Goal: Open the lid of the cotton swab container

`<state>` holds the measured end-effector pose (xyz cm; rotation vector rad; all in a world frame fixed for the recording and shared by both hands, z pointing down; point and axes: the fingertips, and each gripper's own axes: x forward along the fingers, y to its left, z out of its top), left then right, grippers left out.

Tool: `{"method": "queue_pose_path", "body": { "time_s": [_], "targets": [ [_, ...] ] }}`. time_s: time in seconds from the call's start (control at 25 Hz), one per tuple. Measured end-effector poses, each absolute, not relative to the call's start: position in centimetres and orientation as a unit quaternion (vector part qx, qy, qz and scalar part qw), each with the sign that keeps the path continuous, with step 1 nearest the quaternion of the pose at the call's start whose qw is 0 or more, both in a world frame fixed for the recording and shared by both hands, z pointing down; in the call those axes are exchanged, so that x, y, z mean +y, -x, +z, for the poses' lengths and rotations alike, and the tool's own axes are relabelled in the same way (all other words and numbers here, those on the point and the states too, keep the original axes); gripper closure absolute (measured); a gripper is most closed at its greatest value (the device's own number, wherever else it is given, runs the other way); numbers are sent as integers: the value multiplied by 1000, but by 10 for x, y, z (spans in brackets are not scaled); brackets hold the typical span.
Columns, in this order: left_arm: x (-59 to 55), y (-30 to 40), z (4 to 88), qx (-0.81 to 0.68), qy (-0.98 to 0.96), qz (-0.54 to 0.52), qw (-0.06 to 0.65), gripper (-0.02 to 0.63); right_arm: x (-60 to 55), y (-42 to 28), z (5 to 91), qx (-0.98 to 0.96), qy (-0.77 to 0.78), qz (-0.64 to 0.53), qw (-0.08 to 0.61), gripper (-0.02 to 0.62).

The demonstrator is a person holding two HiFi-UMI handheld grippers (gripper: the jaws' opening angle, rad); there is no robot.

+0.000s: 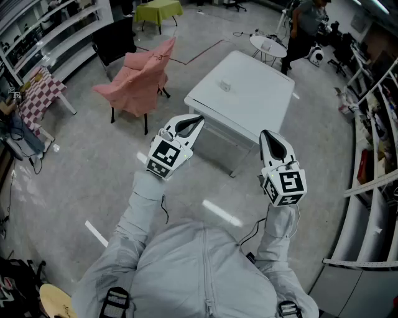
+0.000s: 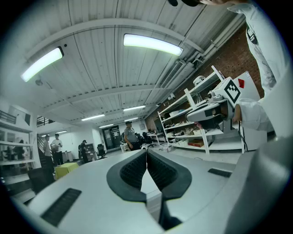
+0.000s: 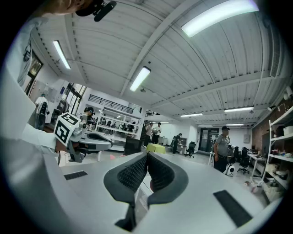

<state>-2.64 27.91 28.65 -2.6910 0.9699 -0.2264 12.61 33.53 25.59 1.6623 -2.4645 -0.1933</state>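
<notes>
A small pale container [image 1: 224, 85] stands on the white table [image 1: 261, 105], well ahead of both grippers. My left gripper [image 1: 198, 119] is held up in front of the person's chest, jaws together with nothing between them. My right gripper [image 1: 267, 133] is raised beside it, also shut and empty. The left gripper view looks across the room, its own dark pads [image 2: 132, 171] pressed together and the right gripper [image 2: 215, 109] off to the right. In the right gripper view the pads [image 3: 132, 176] meet too, and the left gripper [image 3: 87, 139] shows at the left. The container appears in neither gripper view.
A chair draped in pink cloth [image 1: 143, 74] stands left of the table. A small round table [image 1: 268, 46] and a person [image 1: 305, 25] are behind it. Shelving [image 1: 373, 186] lines the right wall; a checkered table [image 1: 37, 93] and a green table [image 1: 158, 9] sit at the far left.
</notes>
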Motion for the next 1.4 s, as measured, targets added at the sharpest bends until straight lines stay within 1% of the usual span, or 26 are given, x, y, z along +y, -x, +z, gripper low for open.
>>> {"method": "queue_pose_path", "body": {
  "time_s": [0.24, 0.6, 1.04, 1.4],
  "targets": [
    [279, 18, 289, 336, 929, -76, 135, 586, 335, -134, 260, -825, -555, -65, 82, 561],
    [285, -3, 307, 348, 926, -85, 119, 584, 337, -165, 266, -829, -556, -39, 35, 560],
    [296, -31, 322, 386, 912, -95, 101, 584, 346, -198, 295, -856, -512, -25, 72, 561],
    [275, -54, 328, 384, 912, -102, 99, 584, 324, -217, 301, -860, -503, -30, 79, 561]
  ]
}}
